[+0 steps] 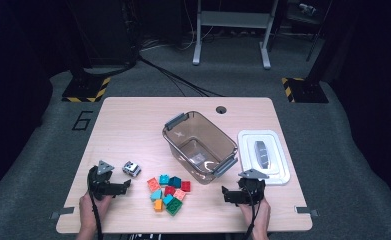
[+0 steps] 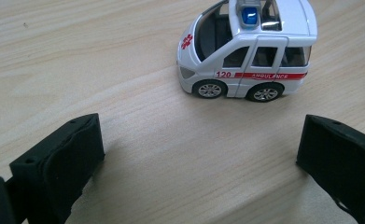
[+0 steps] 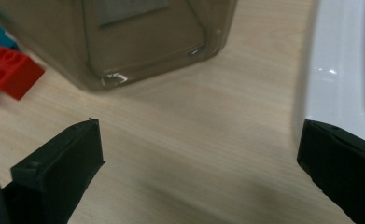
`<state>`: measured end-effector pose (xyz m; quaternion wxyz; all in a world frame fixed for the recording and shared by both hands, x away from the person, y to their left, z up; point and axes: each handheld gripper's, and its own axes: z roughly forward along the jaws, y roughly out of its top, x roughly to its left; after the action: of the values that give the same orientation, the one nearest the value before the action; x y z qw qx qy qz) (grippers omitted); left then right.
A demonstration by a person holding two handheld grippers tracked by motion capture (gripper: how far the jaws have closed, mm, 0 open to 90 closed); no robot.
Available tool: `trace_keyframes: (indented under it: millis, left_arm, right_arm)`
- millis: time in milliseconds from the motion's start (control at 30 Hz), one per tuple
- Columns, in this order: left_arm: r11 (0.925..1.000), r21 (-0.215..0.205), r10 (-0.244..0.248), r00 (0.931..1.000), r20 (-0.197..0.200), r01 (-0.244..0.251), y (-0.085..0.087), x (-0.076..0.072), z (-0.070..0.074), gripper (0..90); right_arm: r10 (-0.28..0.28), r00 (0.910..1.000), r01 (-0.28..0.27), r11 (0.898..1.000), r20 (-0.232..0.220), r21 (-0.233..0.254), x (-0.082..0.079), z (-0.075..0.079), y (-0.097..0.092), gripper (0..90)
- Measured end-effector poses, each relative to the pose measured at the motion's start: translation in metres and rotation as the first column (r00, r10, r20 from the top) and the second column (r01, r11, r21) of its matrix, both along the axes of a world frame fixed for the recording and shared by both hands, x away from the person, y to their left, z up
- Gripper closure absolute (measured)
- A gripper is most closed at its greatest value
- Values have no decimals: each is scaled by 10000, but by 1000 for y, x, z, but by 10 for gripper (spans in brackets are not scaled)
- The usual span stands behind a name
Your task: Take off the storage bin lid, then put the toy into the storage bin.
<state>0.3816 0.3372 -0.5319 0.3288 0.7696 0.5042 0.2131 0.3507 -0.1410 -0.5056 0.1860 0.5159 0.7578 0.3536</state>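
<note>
1. A clear brown plastic tub [image 1: 200, 146] stands near the middle of the wooden bench [image 1: 133, 120], lid off; nothing can be made out inside except a pale patch on its floor.
2. Its white lid [image 1: 263, 156] lies flat just beside it, toward the bench's right edge.
3. A loose pile of coloured building bricks [image 1: 168, 193] sits near the front edge, just in front of the tub.
4. A toy ambulance [image 2: 248, 49] stands left of the bricks, just ahead of the left gripper [image 1: 125, 185], whose jaws are spread wide and hold nothing.
5. The right gripper [image 1: 224, 193] rests near the tub's front corner, jaws released, holding nothing.
</note>
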Motion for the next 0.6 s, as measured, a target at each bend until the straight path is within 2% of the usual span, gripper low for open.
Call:
trace_keyframes:
  millis: [200, 300, 433, 533, 600]
  left_arm:
    - [10000, 27, -40, 10000, -29, 41, 0, 0, 0, 4]
    - [10000, -4, -23, 10000, 26, 23, 0, 0, 0, 4]
    - [10000, 0, -12, 10000, 85, 12, 0, 0, 0, 4]
    - [9999, 40, -137, 9999, 23, 137, 0, 1, 0, 3]
    - [9988, 179, -457, 9986, -263, 462, 1, 1, 3, 4]
  right_arm:
    - [352, 9989, -360, 9990, -317, -259, -2, -21, 16, 0]
    - [454, 9987, -471, 9952, -217, -852, -2, -22, 23, 0]
    - [623, 9979, -609, 9947, 146, -828, -3, -25, 20, 0]
    - [612, 9980, -599, 9948, 126, -829, -4, -25, 20, 0]
    - [662, 9977, -650, 9947, 127, -799, -3, -25, 20, 0]
